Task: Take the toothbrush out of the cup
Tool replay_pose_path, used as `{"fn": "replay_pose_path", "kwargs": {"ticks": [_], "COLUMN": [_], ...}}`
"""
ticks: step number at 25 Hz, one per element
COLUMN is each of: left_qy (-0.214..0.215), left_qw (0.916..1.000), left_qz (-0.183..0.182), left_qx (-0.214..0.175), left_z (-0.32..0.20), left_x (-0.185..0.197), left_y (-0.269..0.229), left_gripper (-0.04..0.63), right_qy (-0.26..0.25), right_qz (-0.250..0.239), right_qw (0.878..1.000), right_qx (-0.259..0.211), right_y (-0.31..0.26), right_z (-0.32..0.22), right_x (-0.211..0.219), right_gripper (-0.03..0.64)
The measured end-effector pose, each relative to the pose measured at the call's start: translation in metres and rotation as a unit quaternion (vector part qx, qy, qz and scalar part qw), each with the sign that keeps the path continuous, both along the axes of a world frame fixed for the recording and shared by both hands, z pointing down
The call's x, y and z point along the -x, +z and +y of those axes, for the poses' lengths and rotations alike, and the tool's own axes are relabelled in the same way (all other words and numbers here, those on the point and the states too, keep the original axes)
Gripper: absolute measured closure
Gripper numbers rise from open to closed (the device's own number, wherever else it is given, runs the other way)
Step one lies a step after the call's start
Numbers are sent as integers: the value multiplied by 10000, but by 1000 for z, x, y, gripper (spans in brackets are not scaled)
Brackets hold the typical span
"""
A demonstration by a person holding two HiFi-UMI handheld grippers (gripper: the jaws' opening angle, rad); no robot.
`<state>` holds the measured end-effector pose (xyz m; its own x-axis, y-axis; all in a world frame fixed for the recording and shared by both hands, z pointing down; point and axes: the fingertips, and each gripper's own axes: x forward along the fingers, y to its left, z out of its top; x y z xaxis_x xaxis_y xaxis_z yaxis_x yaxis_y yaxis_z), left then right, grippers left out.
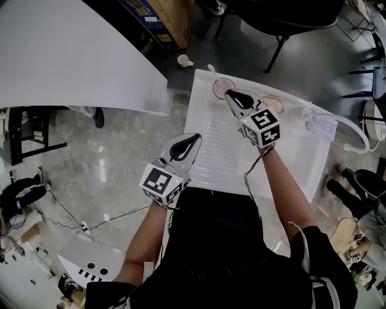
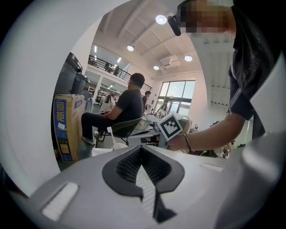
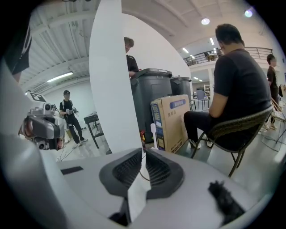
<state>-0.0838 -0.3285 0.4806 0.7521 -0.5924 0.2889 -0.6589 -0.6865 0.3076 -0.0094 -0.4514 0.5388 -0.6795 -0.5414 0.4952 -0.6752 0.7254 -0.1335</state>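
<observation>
- Tabletop (image 1: pixel 289 157): white, with a ribbed panel (image 1: pixel 220 145) running down its middle
- Cup (image 1: pixel 222 86): clear, upright at the far end of the tabletop, just past the ribbed panel
- Toothbrush (image 1: pixel 212 71): white, stood in the cup and leaned toward its far rim, with the head clear above it; in the right gripper view the head (image 3: pixel 153 129) showed just beyond the jaw tips, a little to their right
- Right tool (image 1: pixel 231 93): reached over the tabletop, tips at the cup's near rim; in its own view (image 3: pixel 143 153) the jaws stood together at the tips with nothing clamped between them, and a thin curved line like the cup's rim showed through the slit
- Left tool (image 1: pixel 196 137): held at the near left edge of the tabletop, well apart from the cup; jaws (image 2: pixel 142 148) met at the tips and were empty
- Cardboard box (image 1: pixel 163 18): on the floor beyond the tabletop
- Seated person (image 3: pixel 232 80): on a chair near the box, back turned
- Two dark bins (image 3: pixel 154 94): behind the box
</observation>
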Motion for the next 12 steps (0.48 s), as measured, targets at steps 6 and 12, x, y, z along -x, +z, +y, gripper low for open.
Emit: {"fn": "replay_pose_path", "kwargs": {"ticks": [6, 12], "left_qy": [30, 3], "left_qw": [10000, 9999], "left_qz": [5, -24], "left_qx": [60, 144], "left_z": [-2, -1], "left_x": [-3, 0], "left_y": [4, 9], "left_gripper": [586, 586], "right_qy": [9, -23], "right_qz": [139, 297], "right_qw": [9999, 9995], "right_qx": [-74, -100], "right_y": [4, 14], "right_z": [-17, -28], "right_x": [7, 11], "right_gripper": [590, 554]}}
